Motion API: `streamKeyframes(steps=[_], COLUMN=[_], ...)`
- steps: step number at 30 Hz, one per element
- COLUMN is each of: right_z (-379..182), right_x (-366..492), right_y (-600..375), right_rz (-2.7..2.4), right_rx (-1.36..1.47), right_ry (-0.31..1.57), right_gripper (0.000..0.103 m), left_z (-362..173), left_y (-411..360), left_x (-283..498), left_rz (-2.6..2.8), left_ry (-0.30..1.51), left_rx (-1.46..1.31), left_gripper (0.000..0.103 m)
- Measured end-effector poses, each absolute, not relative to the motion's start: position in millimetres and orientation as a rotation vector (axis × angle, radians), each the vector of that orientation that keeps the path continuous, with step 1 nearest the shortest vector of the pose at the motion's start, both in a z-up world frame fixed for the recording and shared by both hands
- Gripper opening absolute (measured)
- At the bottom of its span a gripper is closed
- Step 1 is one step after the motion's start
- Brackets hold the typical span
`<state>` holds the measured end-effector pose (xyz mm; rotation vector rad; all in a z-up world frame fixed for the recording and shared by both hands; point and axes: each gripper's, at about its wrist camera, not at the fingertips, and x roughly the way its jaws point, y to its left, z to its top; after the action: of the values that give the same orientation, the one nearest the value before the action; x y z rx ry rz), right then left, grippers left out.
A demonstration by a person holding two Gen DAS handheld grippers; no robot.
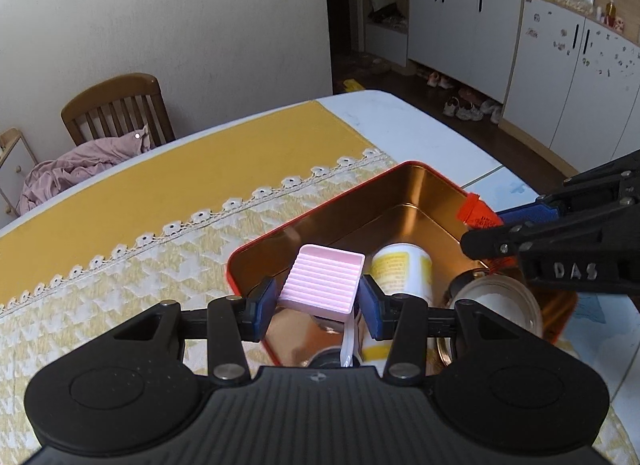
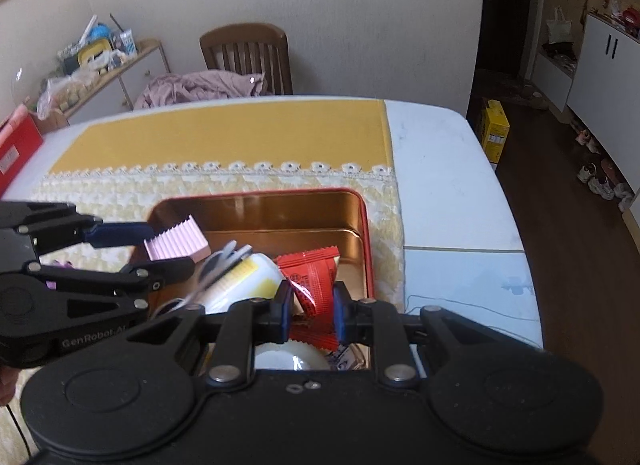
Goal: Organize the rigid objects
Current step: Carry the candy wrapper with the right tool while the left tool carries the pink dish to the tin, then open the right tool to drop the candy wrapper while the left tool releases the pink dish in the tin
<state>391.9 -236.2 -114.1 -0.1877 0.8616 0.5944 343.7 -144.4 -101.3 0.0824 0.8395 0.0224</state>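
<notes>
- a white table (image 2: 440,153) carries a yellow runner with a lace strip (image 1: 180,169); a wooden chair (image 2: 248,53) with crumpled pink cloth stands at its far side by the wall.
- an open red tin with a shiny gold inside (image 1: 404,201) sits on the patterned half of the runner, its far half bare.
- in the near half of the tin lie a white bottle with a yellow label (image 1: 400,269), on its side, and a round white container (image 1: 500,301) just beside it.
- the left gripper (image 1: 318,301) hangs over the tin's near left corner, its blue pads pinching a ribbed pink block (image 1: 322,281) from both sides, above the tin's floor.
- the right gripper (image 2: 310,305) hangs over the tin's near right part, its fingers drawn close on a red snack packet (image 2: 314,277), which stands up between the pads beside the bottle.
- whether the packet's lower end touches the things beneath it i cannot tell.
</notes>
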Motion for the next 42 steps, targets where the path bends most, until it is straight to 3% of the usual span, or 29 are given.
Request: streamKeyframes(steps=[15,32,42], right_z=[-126.4,-131.4,-119.9], right_x=[396.7,399.4,390.1], right_y=[-220.3,-225.2,-231.7], right_rz=[0.623,0.617,0.631], right_rx=[-0.305,-0.289,-0.251], right_ry=[0.864,0.882,0.86], right_gripper=[0.019,0.028,0.037], left_z=[-117.2,-126.2,-109.1], left_y=[-145.7,-138.6,-135.7], left_x=[375.2,384.6,371.5], left_rz=[0.029,0.048,0.042], left_ry=[0.9,0.941,0.897], left_rx=[0.049,0.009,-0.029], left_gripper=[0.044,0.044,0.052])
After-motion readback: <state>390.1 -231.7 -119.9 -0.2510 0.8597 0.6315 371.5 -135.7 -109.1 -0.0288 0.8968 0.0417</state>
